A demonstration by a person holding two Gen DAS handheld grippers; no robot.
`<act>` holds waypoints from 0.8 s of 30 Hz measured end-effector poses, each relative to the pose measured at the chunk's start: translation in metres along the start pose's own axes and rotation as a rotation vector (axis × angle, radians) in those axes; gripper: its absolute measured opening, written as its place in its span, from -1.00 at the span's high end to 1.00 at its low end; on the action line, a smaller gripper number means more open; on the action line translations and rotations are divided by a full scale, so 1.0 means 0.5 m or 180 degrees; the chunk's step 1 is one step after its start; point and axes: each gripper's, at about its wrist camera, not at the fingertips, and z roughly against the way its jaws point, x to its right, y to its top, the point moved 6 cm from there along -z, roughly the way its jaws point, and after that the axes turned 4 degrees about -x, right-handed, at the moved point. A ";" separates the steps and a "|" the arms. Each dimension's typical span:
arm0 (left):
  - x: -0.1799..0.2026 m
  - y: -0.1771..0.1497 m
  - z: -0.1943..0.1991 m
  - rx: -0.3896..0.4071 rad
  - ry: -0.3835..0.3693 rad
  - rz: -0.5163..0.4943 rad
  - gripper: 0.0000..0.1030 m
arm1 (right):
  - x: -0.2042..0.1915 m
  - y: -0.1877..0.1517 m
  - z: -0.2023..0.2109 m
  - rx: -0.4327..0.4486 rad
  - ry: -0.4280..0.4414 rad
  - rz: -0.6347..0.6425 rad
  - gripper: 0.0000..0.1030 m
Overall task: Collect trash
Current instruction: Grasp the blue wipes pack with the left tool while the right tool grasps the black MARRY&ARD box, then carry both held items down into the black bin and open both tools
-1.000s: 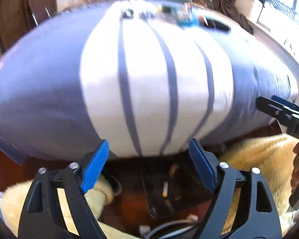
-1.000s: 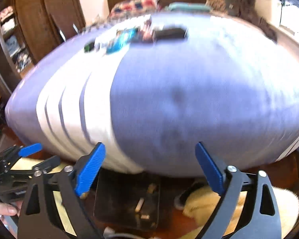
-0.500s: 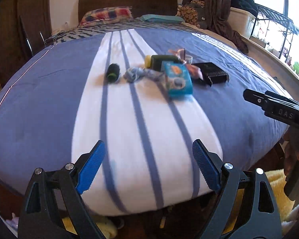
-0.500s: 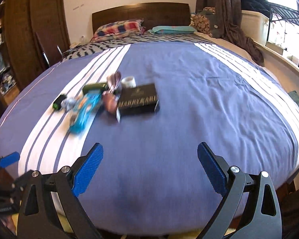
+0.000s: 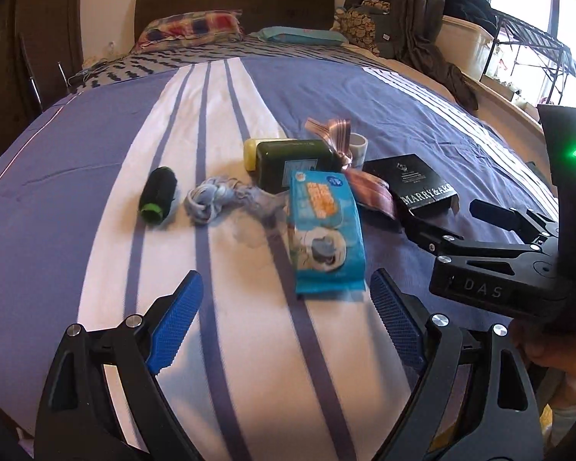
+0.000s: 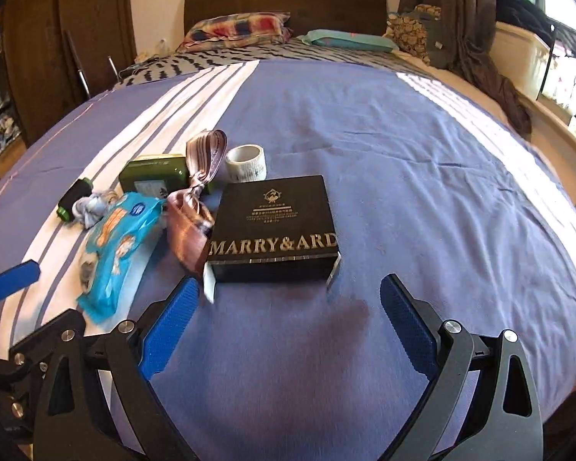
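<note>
left gripper (image 5: pixel 286 309) jaws apart, empty | right gripper (image 6: pixel 290 313) jaws apart, empty | risk: glossy black rectangular cardboard box (image 6: pixel 274 226) may slip | cause: box nearly as wide as the jaw gap, crinkly blue plastic wipes packet (image 5: pixel 324 226) crowding alongside

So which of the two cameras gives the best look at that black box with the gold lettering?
The right wrist view: the black box lies close, straight ahead, with its lid and front lettering readable. In the left wrist view the box is smaller, off to the right, seen at an angle, its lettering partly cut off.
</note>
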 end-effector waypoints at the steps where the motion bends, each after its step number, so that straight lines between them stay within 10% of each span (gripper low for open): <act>1: 0.002 0.005 -0.009 -0.0008 -0.0008 -0.0002 -0.61 | 0.003 0.004 -0.005 -0.0002 -0.0015 -0.0010 -0.86; 13: 0.003 0.046 -0.081 -0.0111 0.0025 0.0039 -0.43 | 0.034 0.062 -0.041 0.0038 -0.0007 -0.0067 -0.86; 20: -0.013 0.058 -0.090 -0.0140 0.0020 0.0049 0.23 | 0.030 0.088 -0.089 -0.0133 -0.0001 0.0036 -0.65; 24: -0.019 0.060 -0.081 -0.0117 0.0014 0.0043 0.27 | 0.025 0.086 -0.091 -0.0152 0.0053 0.0086 -0.50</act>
